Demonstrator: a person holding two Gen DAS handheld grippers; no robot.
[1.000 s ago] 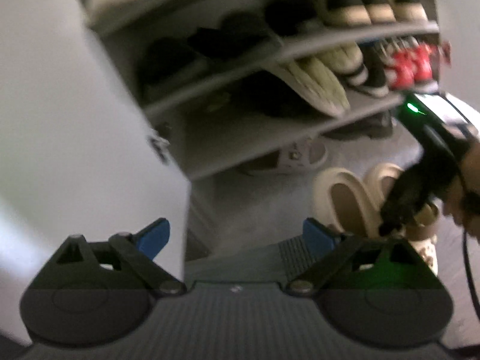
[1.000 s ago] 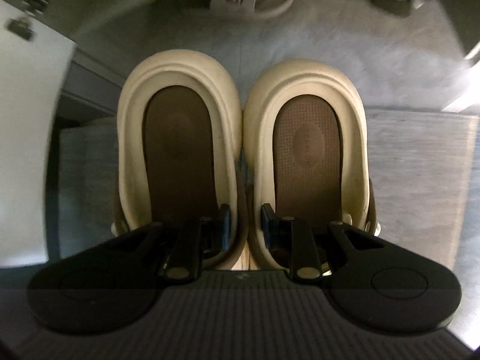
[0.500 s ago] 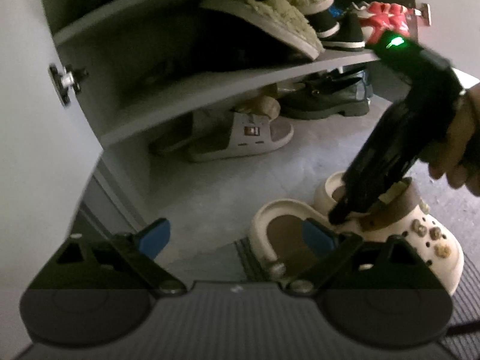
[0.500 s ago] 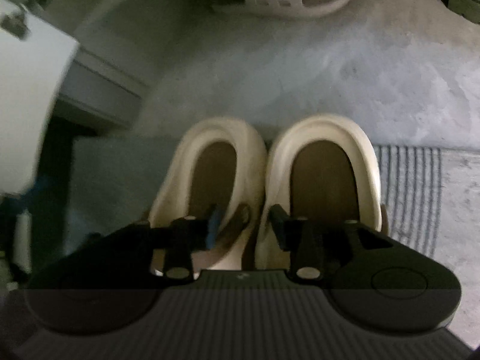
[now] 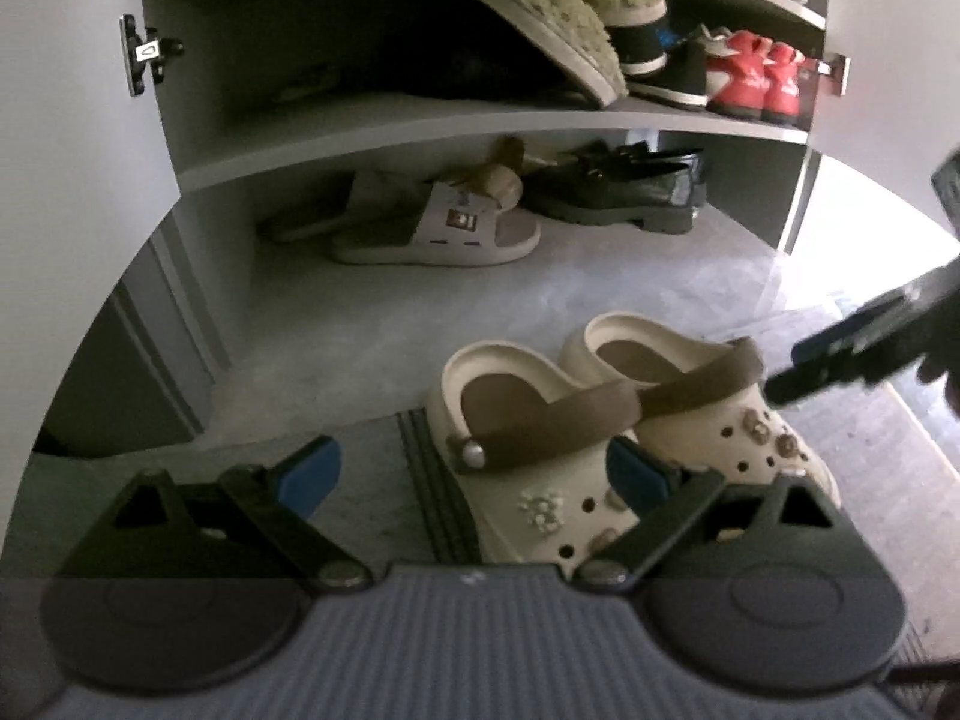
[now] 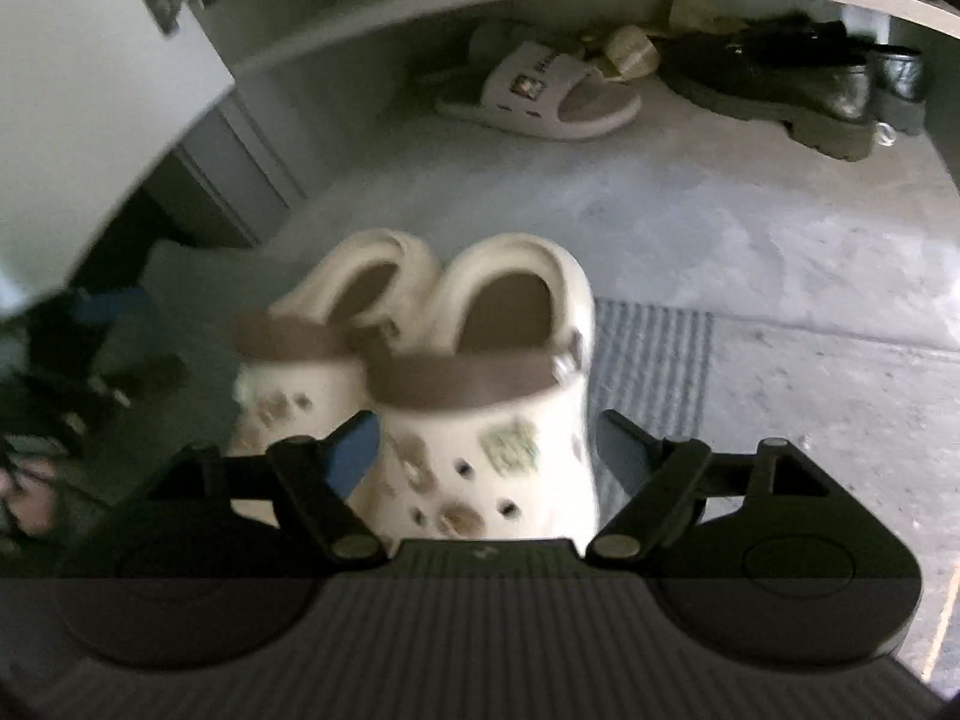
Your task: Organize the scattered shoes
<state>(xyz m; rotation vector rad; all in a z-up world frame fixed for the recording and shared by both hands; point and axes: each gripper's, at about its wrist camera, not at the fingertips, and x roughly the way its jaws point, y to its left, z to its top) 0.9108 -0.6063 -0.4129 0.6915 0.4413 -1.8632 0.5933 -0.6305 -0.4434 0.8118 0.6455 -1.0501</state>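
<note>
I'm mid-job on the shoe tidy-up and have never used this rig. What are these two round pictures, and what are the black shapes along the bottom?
There is no robot arm: a person carries a two-finger tool in each hand, with a wide-angle camera on each looking along its fingers. The black shapes are those tools.

In the left view, the left gripper is open and empty. Before it, a pair of cream clogs stands on the floor, partly on a ribbed mat. The dark tool at the right edge is the right gripper.

In the right view, the right gripper is opening; one clog's toe sits between its fingers, unpressed.

Behind, an open shoe cabinet holds a grey slide, black shoes and red sneakers.
</note>
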